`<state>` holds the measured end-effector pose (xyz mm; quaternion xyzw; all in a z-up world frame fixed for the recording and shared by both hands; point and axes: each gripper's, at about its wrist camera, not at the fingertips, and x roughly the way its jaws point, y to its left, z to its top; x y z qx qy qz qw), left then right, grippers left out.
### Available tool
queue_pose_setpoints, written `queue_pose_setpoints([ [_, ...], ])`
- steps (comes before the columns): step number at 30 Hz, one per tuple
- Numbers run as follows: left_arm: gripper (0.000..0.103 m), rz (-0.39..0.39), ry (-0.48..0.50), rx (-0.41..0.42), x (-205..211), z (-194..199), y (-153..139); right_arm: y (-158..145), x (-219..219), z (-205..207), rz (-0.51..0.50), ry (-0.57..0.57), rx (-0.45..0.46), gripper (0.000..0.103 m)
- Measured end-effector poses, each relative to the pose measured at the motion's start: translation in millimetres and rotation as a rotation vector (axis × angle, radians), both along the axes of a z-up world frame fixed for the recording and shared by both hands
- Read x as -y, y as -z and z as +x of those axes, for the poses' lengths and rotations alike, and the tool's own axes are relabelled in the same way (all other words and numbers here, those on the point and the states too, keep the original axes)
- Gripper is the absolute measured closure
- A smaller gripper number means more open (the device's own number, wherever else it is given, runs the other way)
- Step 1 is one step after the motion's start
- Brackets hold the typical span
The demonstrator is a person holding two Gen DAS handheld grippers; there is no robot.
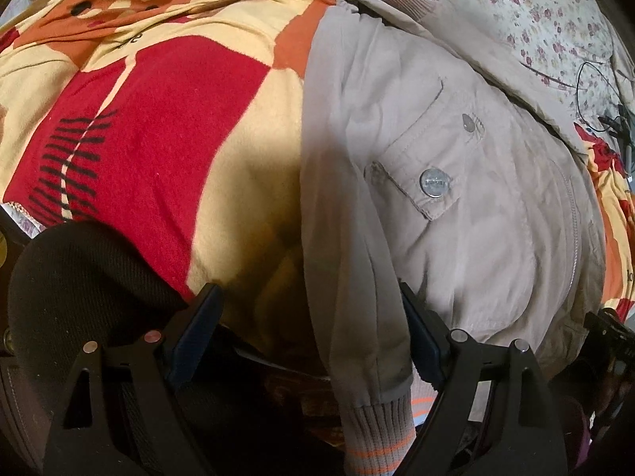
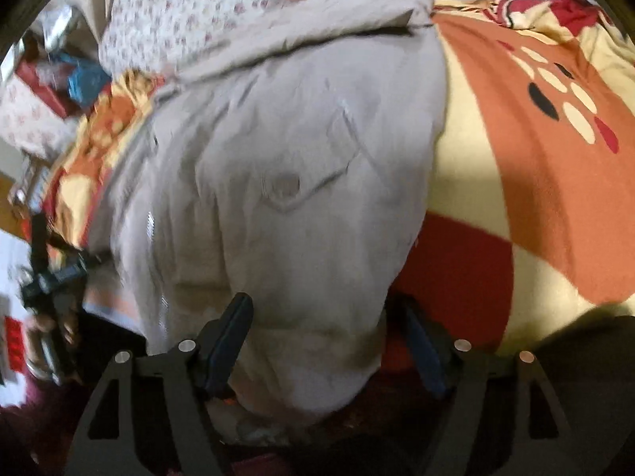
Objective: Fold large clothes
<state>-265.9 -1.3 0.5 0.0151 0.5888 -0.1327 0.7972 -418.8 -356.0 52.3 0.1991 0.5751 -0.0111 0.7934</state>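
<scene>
A beige jacket point(image 1: 456, 206) with metal snap buttons lies spread on a red, orange and cream blanket point(image 1: 166, 127). Its sleeve with a striped ribbed cuff point(image 1: 377, 428) hangs over the near edge between the fingers of my left gripper point(image 1: 307, 297), which stands open and wide; the pads do not press on it. In the right wrist view the jacket point(image 2: 285, 182) fills the middle, blurred. Its near hem bulges between the fingers of my right gripper point(image 2: 321, 303), which is open, with the right finger partly hidden behind the cloth.
A floral sheet point(image 1: 516, 8) covers the bed beyond the jacket, with a thin black cable point(image 1: 583, 79) on it. The blanket point(image 2: 535, 150) spreads to the right in the right wrist view. A hand with the other gripper point(image 2: 51, 281) shows at the left edge, near clutter.
</scene>
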Motion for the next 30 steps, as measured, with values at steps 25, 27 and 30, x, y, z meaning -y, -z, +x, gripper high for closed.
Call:
queue_pose_setpoints([
  [25,0.017,-0.001,0.010,-0.001,3,-4,2,6,-18,1,0.006,-0.073,-0.086,0.021],
  [27,0.017,0.012,0.017,-0.006,3,-4,5,13,-19,-1,0.019,-0.078,-0.108,0.020],
  [30,0.017,0.007,0.012,-0.021,5,0,5,17,-20,1,0.028,-0.090,-0.127,0.016],
])
